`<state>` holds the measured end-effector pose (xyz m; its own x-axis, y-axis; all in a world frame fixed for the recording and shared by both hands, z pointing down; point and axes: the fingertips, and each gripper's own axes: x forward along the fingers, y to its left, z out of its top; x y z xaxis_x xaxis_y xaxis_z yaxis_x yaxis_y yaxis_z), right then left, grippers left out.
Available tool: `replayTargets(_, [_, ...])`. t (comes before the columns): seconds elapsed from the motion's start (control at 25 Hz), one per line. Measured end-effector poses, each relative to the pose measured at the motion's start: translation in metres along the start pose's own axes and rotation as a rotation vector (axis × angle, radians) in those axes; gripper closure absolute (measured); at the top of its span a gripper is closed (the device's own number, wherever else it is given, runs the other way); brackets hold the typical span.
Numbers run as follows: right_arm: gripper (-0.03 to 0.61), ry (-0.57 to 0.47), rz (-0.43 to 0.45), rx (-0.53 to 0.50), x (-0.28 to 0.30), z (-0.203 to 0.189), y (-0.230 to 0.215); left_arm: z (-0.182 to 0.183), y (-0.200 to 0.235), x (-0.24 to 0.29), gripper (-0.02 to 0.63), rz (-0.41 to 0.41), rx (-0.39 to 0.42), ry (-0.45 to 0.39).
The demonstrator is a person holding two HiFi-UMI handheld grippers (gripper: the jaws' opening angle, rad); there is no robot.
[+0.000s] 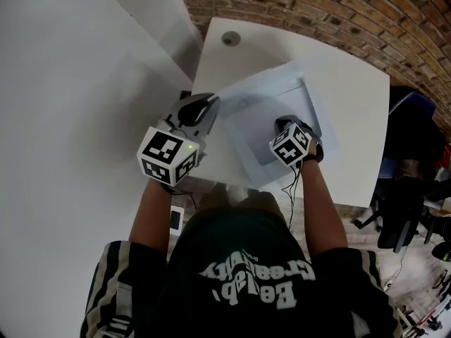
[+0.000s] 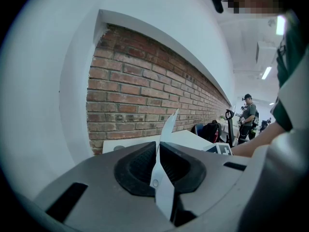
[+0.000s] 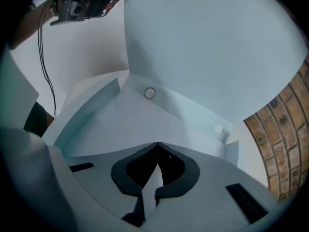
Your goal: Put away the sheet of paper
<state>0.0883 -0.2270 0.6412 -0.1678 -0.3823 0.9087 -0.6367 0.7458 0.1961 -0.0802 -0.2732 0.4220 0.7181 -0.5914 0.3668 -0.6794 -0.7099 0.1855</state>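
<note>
Biggest thing in shot was the white table [image 1: 352, 97], sitting up against a brick wall [image 1: 317, 13]; lying flat on it was a pale blue see-through folder [image 1: 264, 104] with its mouth open, and its flap [image 2: 164, 129] stood up on the person's left side.

The sheet of paper [image 3: 153, 182] was down at the folder; it showed as a thin white edge running between the pads of the right claw [image 3: 157, 146]. That claw was squeezed fully closed on it and pointed into the pocket, with pale blue walls all around it in the right gripper view; how far in the paper itself reached, I couldn't tell.

The left claw [image 2: 158, 144] was at the folder's left edge, closed down to a sliver and pinching the flap, which stood edge-on and upright between its pads; from the head view the two claws were apart, the left at the edge and the right over the middle.

Smallest bits: a round snap stud [image 2: 154, 182] on the flap right at the left pads; another snap [image 3: 149, 93] on the folder's inside.
</note>
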Motion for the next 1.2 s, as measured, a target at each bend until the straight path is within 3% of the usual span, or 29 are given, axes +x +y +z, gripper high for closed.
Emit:
replayTargets(0.52, [0.584,-0.399,-0.063,0.229,-0.090,0.038,-0.023,-0.003,-0.016,-0.004,0.584,0.052,0.011,0.005])
replayTargets(0.84, [0.584,-0.545,-0.089,0.238,-0.153,0.029,-0.032,-0.009,-0.040,-0.008,0.573,0.118,0.008,-0.003])
replayTargets(1.2, [0.584,-0.700,-0.189,0.271,-0.204,0.008,-0.047,-0.024,-0.073,-0.017,0.560,0.185,0.030,0.003])
